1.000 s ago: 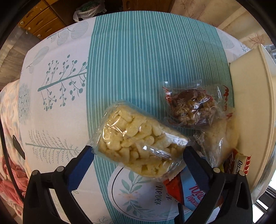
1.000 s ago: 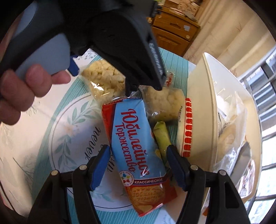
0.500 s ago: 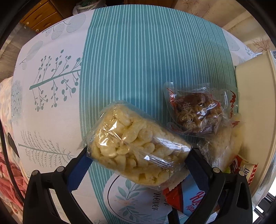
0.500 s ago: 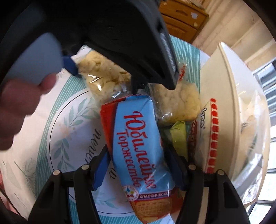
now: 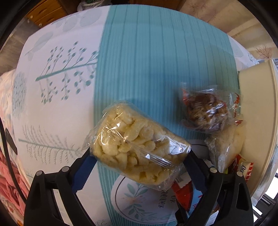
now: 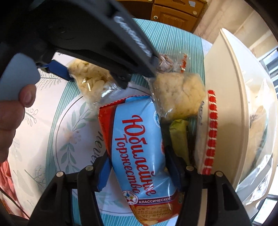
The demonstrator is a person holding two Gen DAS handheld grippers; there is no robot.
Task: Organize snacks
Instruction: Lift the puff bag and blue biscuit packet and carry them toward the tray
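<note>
A clear bag of pale corn puffs (image 5: 135,149) lies on the tablecloth between the fingers of my left gripper (image 5: 139,160). Its jaws are closing, and the blue pads (image 5: 83,170) stand at the bag's two ends without squeezing it. In the right wrist view a blue and red biscuit pack (image 6: 137,147) lies lengthwise in my right gripper (image 6: 139,170). Those jaws are closing too, with both pads against the pack's sides. The left gripper's black body (image 6: 104,34) fills the top of that view, with a person's hand (image 6: 12,111) on it.
A cream plastic tub (image 6: 231,87) holding bagged snacks stands at the right. Against it lie a brown snack bag (image 5: 206,113), a pale crumbly bag (image 6: 179,93), a green packet (image 6: 179,139) and a red-striped pack (image 6: 210,132). Wooden drawers (image 6: 173,13) stand beyond the table.
The left gripper has sunk closer over the puff bag, its fingers now at the bag's ends. The right gripper's fingers have drawn in against the biscuit pack.
</note>
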